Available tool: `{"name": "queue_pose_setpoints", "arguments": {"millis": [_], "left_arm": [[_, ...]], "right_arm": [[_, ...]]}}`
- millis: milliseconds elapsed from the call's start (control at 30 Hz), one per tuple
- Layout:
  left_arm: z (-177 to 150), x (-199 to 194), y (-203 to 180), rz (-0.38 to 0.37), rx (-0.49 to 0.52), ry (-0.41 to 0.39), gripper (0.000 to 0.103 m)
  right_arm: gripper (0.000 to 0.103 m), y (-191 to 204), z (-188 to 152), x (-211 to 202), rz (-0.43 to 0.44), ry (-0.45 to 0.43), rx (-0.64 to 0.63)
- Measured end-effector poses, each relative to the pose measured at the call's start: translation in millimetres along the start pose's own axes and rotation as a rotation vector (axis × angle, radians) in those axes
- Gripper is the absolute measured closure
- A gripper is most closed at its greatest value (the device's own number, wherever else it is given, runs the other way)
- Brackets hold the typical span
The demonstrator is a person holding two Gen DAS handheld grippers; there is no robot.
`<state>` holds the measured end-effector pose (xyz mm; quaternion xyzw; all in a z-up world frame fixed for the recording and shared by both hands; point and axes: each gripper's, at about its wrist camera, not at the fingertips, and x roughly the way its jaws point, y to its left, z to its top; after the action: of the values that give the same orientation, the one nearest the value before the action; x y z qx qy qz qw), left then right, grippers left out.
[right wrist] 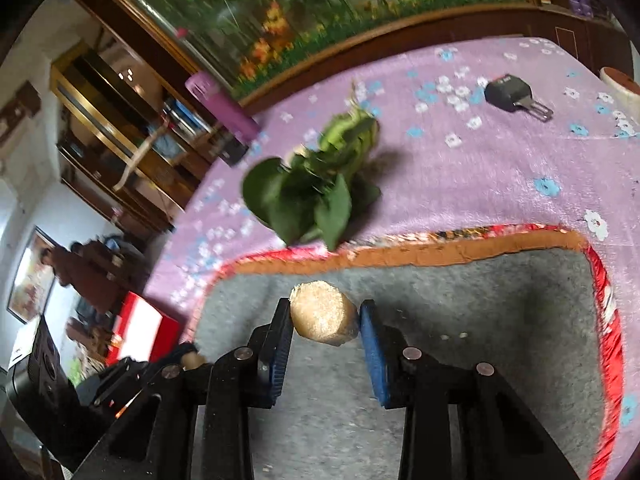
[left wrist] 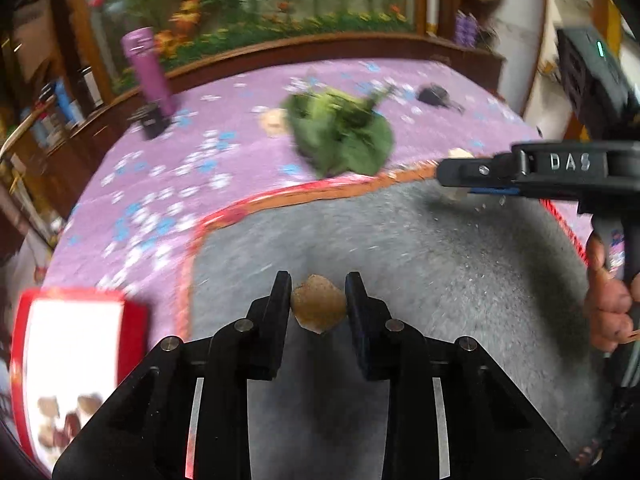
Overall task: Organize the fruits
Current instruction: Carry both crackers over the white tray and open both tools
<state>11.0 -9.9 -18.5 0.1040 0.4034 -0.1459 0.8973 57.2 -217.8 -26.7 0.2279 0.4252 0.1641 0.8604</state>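
Observation:
My left gripper (left wrist: 318,286) is shut on a small brown fruit (left wrist: 319,304) and holds it above the grey mat (left wrist: 400,248). My right gripper (right wrist: 324,306) is shut on a second brown fruit (right wrist: 324,313) above the same mat (right wrist: 480,300); it also shows at the right of the left wrist view (left wrist: 452,178). A red tray with a white inside (left wrist: 76,344) at the lower left holds several brown fruits (left wrist: 64,420); it also shows in the right wrist view (right wrist: 140,332). Another pale fruit (left wrist: 274,120) lies beside the leaves.
A bunch of green leaves (left wrist: 344,136) (right wrist: 316,188) lies on the purple flowered cloth (right wrist: 480,168) beyond the mat. A purple bottle (left wrist: 148,68) and a small black box (left wrist: 152,122) stand at the back left. A black key (right wrist: 514,94) lies at the back right.

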Motion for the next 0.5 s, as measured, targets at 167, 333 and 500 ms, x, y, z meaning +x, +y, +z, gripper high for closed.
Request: {"name": "queue_pose_setpoints", "arguments": {"millis": [167,333,500], "left_arm": [[-27,-44,44,0.107,-0.091,-0.065,0.076],[-57,-76,98,0.192,-0.185,-0.083,0.076],[-86,-98,140,0.294,-0.245,-0.101,0.076]], "right_arm": [[0.070,39,-23,1,0.038,-0.024,-0.040],[0.070,95,-41,14,0.121,-0.007,-0.111],[0.070,162,-65,34,0.200,0.008,-0.190]]}}
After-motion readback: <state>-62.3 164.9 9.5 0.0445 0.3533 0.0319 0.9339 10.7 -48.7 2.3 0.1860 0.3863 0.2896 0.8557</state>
